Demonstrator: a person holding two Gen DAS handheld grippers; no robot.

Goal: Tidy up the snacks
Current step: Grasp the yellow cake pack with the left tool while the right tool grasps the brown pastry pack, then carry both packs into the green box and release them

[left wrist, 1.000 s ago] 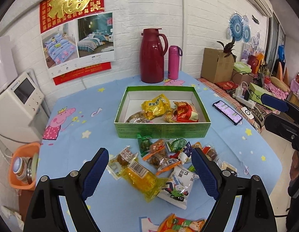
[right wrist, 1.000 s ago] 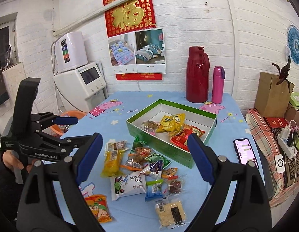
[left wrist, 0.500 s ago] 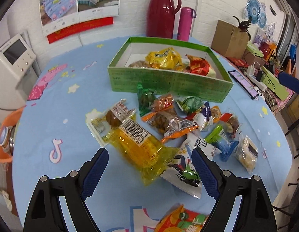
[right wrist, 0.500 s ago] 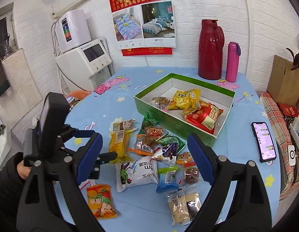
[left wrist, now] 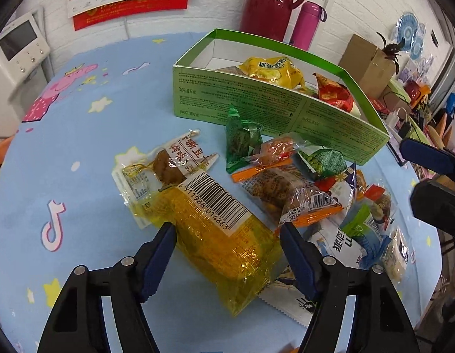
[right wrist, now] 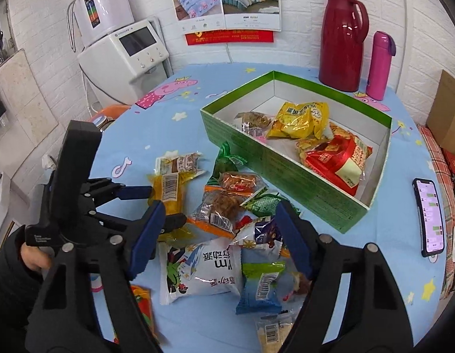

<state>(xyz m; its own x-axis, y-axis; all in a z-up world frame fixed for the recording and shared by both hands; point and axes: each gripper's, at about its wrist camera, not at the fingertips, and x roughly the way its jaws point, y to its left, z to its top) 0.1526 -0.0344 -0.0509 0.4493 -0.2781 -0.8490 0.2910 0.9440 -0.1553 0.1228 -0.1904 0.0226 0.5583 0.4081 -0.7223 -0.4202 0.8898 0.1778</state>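
Observation:
A yellow corn packet (left wrist: 227, 235) with a barcode label lies on the blue tablecloth at the near left of a pile of loose snacks (left wrist: 289, 185). My left gripper (left wrist: 227, 229) is open, low over the cloth, one finger on each side of the packet's near half. In the right wrist view the left gripper (right wrist: 157, 206) straddles the same yellow packet (right wrist: 168, 191). My right gripper (right wrist: 218, 214) hangs open above the pile, holding nothing. The green box (left wrist: 257, 103) behind the pile holds a yellow bag (right wrist: 301, 117), a red bag (right wrist: 339, 158) and a brown packet.
A red thermos (right wrist: 342, 41) and a pink bottle (right wrist: 380, 64) stand behind the box. A phone (right wrist: 431, 214) lies at the right table edge. A white appliance (right wrist: 124, 53) stands off the table's left; a cardboard box (left wrist: 371, 64) stands to the right.
My left gripper came down and forward onto the yellow packet and its fingers drew closer together around it. My right gripper sank nearer to the snack pile.

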